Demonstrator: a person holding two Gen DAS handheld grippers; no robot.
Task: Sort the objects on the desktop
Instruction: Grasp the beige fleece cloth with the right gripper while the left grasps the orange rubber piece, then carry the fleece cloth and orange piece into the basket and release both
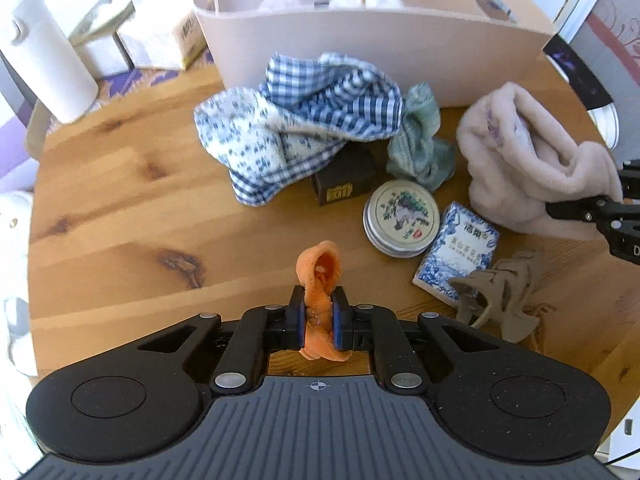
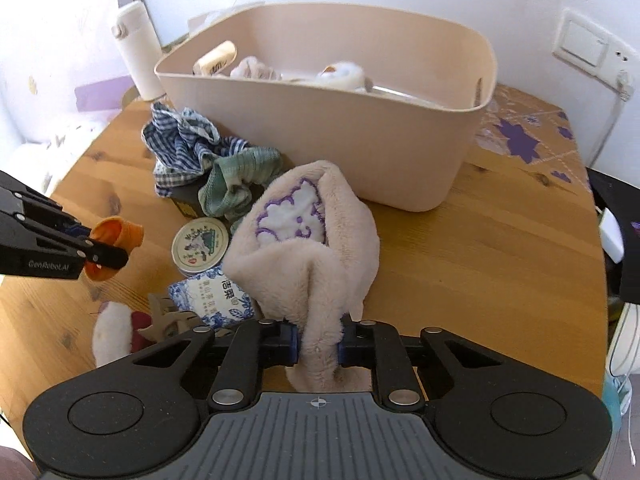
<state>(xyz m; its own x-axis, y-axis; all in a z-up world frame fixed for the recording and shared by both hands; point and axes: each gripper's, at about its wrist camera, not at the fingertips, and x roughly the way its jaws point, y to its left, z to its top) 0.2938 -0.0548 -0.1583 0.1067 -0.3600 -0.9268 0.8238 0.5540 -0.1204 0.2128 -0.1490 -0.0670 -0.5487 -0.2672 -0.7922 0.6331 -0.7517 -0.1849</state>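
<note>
My left gripper is shut on a small orange cloth, held above the wooden table; it also shows in the right wrist view. My right gripper is shut on a fluffy beige towel with a purple and white patch, seen too in the left wrist view. A beige bin stands behind, holding several soft items. In front of it lie a blue checked cloth, a green cloth, a round tin, a blue-white box and a dark box.
A white bottle and white cartons stand at the table's back left. A tan strappy item lies by the blue-white box. A white and red plush piece lies near the front. A wall socket is at right.
</note>
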